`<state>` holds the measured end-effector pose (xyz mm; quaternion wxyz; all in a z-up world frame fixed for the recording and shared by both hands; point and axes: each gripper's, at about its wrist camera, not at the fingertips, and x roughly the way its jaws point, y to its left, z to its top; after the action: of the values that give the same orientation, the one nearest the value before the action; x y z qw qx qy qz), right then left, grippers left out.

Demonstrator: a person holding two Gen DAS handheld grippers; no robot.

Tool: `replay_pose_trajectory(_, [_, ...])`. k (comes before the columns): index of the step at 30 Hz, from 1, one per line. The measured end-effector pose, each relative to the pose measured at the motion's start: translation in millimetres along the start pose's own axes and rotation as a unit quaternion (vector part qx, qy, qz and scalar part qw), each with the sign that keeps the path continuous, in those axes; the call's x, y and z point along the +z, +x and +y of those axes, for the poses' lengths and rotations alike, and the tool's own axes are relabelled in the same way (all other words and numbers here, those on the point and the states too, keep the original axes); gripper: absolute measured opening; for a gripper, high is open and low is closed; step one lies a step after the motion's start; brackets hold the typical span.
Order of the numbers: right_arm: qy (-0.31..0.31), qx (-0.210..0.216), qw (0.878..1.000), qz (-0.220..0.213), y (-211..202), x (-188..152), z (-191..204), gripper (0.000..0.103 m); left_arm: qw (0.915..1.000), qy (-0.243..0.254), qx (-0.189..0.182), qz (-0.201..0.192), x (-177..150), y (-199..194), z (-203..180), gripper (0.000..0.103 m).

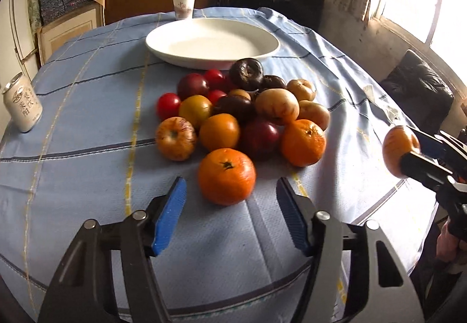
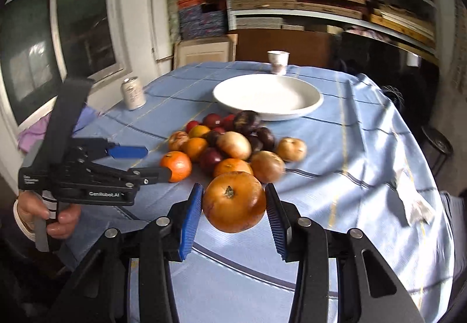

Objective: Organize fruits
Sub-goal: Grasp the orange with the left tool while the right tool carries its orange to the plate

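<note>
Held clear of the blue tablecloth [image 2: 364,147] in the right gripper [image 2: 233,206]: an orange-brown fruit [image 2: 234,201], stem end facing the camera, pinched across its widest part between the two blue ribbed pads [image 2: 191,220], jaws closed to its width. Seen from the left wrist view as well, off at the right edge, lifted above the table edge. Probably firm and moderately light, with a smooth glossy skin — likely slippery under a light squeeze, likely to bruise under a hard one, so best kept at the equator with the pads flat on opposite flanks, never near the stem or base where the curve would let it squirt out. Left gripper [image 1: 230,212] low over the cloth, jaws wide and holding nothing, lined up on the nearest mandarin [image 1: 227,175], which sits just ahead of the fingertips and a little apart from the front of the fruit pile [image 1: 242,112]. Mandarin skin looks dimpled and slightly loose — grippier than the glossy fruit, yet soft, so a gentle closure across the middle seems right, with the jaws low enough to pass the widest point. Dark fruits in the pile look wrinkled and possibly over-soft; round ones likely to roll if a neighbour is nudged. White plate [image 1: 163,45] bare beyond the pile, apparently the destination; paper cup [image 1: 183,6] and drink can [image 1: 23,104] well apart from the fruit.
</note>
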<state>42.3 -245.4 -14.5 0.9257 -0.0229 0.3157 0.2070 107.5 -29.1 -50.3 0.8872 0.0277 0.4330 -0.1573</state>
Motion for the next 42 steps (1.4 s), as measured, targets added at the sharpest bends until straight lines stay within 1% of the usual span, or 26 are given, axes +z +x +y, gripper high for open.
replay_pose_trajectory(4, [0.004,0.007,1.0,-0.004,1,1,-6,0.044,0.9999,-0.007,0.005,0.015,3,10,0,0.063])
replay_pose_trajectory(6, [0.007,0.013,1.0,-0.007,3,1,-9,0.044,0.9997,-0.012,0.002,0.023,3,16,3,0.061])
replay_pose_trajectory(8, [0.007,0.019,1.0,-0.009,4,3,-10,0.044,0.9994,-0.016,-0.001,0.03,4,20,5,0.049])
replay_pose_trajectory(9, [0.008,0.02,1.0,-0.009,4,2,-9,0.044,0.9993,-0.017,-0.002,0.033,5,22,5,0.047])
replay_pose_trajectory(16, [0.013,0.022,1.0,-0.003,13,7,-16,0.044,0.999,-0.021,-0.007,0.039,8,27,7,0.045])
replay_pose_trajectory(18, [0.012,0.023,1.0,-0.001,15,9,-16,0.044,0.9988,-0.024,-0.015,0.041,8,25,10,0.044])
replay_pose_trajectory(20, [0.013,0.029,0.999,0.001,17,14,-17,0.044,0.9981,-0.03,-0.033,0.043,10,21,15,0.044])
replay_pose_trajectory(23, [0.009,0.04,0.999,0.0,23,33,-21,0.044,0.9975,-0.026,-0.055,0.036,23,6,24,0.044])
replay_pose_trajectory(26, [0.016,0.047,0.999,-0.003,34,55,-28,0.044,0.9967,-0.02,-0.075,0.024,53,-6,36,0.044])
replay_pose_trajectory(28, [0.028,0.055,0.998,-0.006,52,79,-39,0.044,0.9971,-0.015,-0.074,0.01,81,-7,44,0.044])
replay_pose_trajectory(30, [0.045,0.064,0.997,0.002,75,99,-50,0.044,0.9981,-0.006,-0.062,-0.001,114,2,50,0.044])
replay_pose_trajectory(31, [0.05,0.065,0.997,0.007,86,106,-53,0.044,0.9982,-0.007,-0.06,-0.001,134,12,54,0.044])
replay_pose_trajectory(34, [0.062,0.056,0.996,0.032,133,131,-65,0.044,0.9981,-0.012,-0.06,0.009,174,45,59,0.044])
replay_pose_trajectory(36, [0.081,0.055,0.994,0.05,161,141,-74,0.044,0.9986,-0.011,-0.049,0.017,190,68,59,0.044])
replay_pose_trajectory(37, [0.091,0.059,0.992,0.058,172,145,-78,0.044,0.9984,-0.015,-0.047,0.028,197,82,60,0.044])
replay_pose_trajectory(38, [0.098,0.061,0.991,0.068,184,149,-82,0.044,0.9981,-0.019,-0.046,0.037,200,91,61,0.044])
replay_pose_trajectory(41, [0.098,0.042,0.99,0.097,214,153,-85,0.044,0.9967,-0.029,-0.045,0.061,206,120,66,0.044])
replay_pose_trajectory(42, [0.1,0.042,0.989,0.106,221,152,-86,0.044,0.9962,-0.031,-0.044,0.069,206,127,67,0.044])
